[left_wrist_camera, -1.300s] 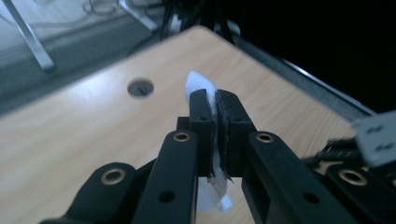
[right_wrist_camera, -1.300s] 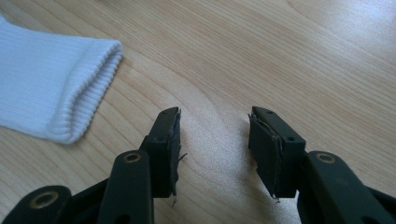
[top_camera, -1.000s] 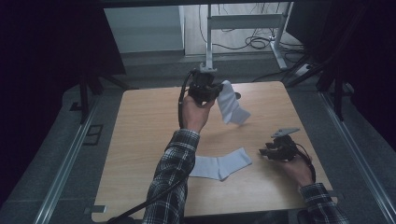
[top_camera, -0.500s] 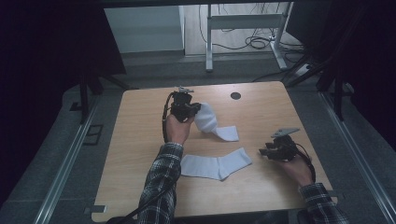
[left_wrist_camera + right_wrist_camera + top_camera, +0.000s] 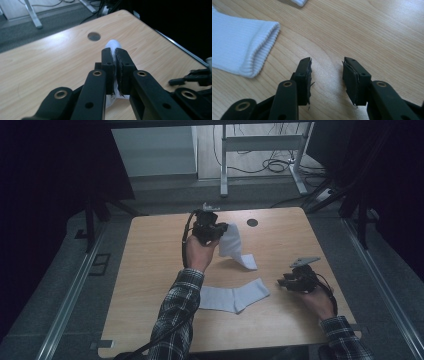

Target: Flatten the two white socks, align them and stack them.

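- High view: the left gripper, raised above the desk toward 12 o'clock, is clamped on a white sock that hangs down, its lower end touching the wood.
- A second sock lies flat near the desk's centre, at 6 o'clock from the hanging one.
- Right gripper sits low at 3 o'clock of the flat sock, jaws partly apart and just closing, nothing between them.
- Right gripper view: the flat sock's ribbed cuff lies at 10 o'clock of the jaws.
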`<state>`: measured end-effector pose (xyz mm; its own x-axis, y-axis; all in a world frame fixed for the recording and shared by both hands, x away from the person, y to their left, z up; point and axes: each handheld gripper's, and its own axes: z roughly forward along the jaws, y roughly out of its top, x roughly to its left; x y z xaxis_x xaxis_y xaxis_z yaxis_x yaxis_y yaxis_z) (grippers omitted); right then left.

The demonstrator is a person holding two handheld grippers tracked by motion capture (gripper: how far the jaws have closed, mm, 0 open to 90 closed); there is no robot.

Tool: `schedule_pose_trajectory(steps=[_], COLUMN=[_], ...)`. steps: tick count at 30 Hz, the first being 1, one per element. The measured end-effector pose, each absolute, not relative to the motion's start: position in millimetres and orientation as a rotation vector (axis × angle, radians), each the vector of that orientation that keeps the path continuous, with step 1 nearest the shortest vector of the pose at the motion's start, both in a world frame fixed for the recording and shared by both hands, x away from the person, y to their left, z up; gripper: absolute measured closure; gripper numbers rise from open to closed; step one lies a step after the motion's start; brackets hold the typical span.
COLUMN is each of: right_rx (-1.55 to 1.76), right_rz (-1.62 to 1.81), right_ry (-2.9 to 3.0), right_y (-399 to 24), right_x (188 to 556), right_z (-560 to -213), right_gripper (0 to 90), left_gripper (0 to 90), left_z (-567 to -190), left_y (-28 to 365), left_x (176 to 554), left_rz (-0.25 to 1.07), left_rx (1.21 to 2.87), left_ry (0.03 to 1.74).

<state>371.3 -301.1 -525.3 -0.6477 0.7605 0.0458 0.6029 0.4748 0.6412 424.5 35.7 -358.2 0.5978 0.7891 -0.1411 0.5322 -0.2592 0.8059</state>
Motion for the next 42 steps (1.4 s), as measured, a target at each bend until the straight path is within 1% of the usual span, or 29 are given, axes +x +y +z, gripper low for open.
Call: schedule_pose_trajectory(steps=[3, 4, 5, 8, 9, 12, 13, 14, 15, 16, 18, 22, 23, 24, 25, 26, 33, 34, 37, 38, 39, 42], right_rx=[1.177, 1.18, 1.18, 1.186, 1.186, 1.187, 1.188, 1.188, 1.184, 1.184, 1.186, 1.19, 1.186, 1.186, 1.185, 1.182, 1.181, 1.181, 1.174, 1.174, 1.173, 1.169], right_rz=[0.936, 0.941, 0.941, 0.945, 0.943, 0.944, 0.944, 0.944, 0.944, 0.944, 0.952, 0.966, 0.962, 0.962, 0.962, 0.961, 0.962, 0.962, 0.957, 0.957, 0.956, 0.957], right_ry=[2.481, 2.48, 2.48, 2.477, 2.477, 2.477, 2.477, 2.477, 2.479, 2.479, 2.482, 2.483, 2.481, 2.481, 2.482, 2.481, 2.479, 2.479, 2.479, 2.479, 2.479, 2.479], right_y=[-301, -301, -301, -302, -302, -302, -302, -302, -302, -302, -303, -304, -304, -304, -303, -303, -303, -303, -303, -303, -302, -302], right_x=[372, 372, 372, 372, 372, 372, 372, 372, 372, 372, 372, 373, 373, 373, 373, 373, 373, 373, 373, 373, 373, 373], right_z=[-525, -525, -525, -525, -525, -525, -525, -525, -525, -525, -525, -526, -526, -526, -526, -526, -526, -526, -526, -526, -526, -526], right_gripper=[60.3, 60.3, 60.3, 60.2, 60.1, 60.0, 59.8, 59.8, 59.8, 59.8, 59.8, 59.9, 59.8, 59.8, 59.5, 59.4, 58.9, 58.9, 58.2, 58.2, 58.0, 57.8], left_gripper=[85.6, 85.5, 85.5, 85.6, 85.6, 85.6, 85.5, 85.5, 85.5, 85.5, 85.5, 85.4, 85.1, 85.1, 85.1, 84.9, 83.7, 83.5, 83.2, 83.1, 82.9, 82.7], left_z=[-344, -331, -331, -307, -290, -279, -279, -279, -291, -291, -307, -351, -368, -368, -383, -383, -426, -426, -445, -445, -455, -465], left_y=[29, 23, 23, 15, 12, 9, 12, 12, 19, 19, 27, 51, 61, 61, 70, 70, 99, 99, 116, 116, 125, 133], left_x=[419, 414, 414, 404, 397, 397, 404, 404, 415, 415, 426, 443, 448, 448, 451, 451, 446, 446, 439, 439, 435, 429], left_rz=[0.354, 0.353, 0.353, 0.359, 0.377, 0.409, 0.436, 0.436, 0.452, 0.452, 0.444, 0.417, 0.421, 0.421, 0.425, 0.425, 0.421, 0.421, 0.433, 0.433, 0.434, 0.424], left_rx=[1.924, 1.912, 1.912, 1.894, 1.89, 1.879, 1.886, 1.886, 1.904, 1.904, 1.914, 1.936, 1.944, 1.944, 1.962, 1.962, 1.995, 1.995, 2.021, 2.021, 2.024, 2.023], left_ry=[1.021, 0.994, 0.994, 0.951, 0.932, 0.944, 0.981, 0.981, 1.032, 1.032, 1.083, 1.203, 1.249, 1.249, 1.284, 1.284, 1.36, 1.36, 1.382, 1.382, 1.391, 1.406])
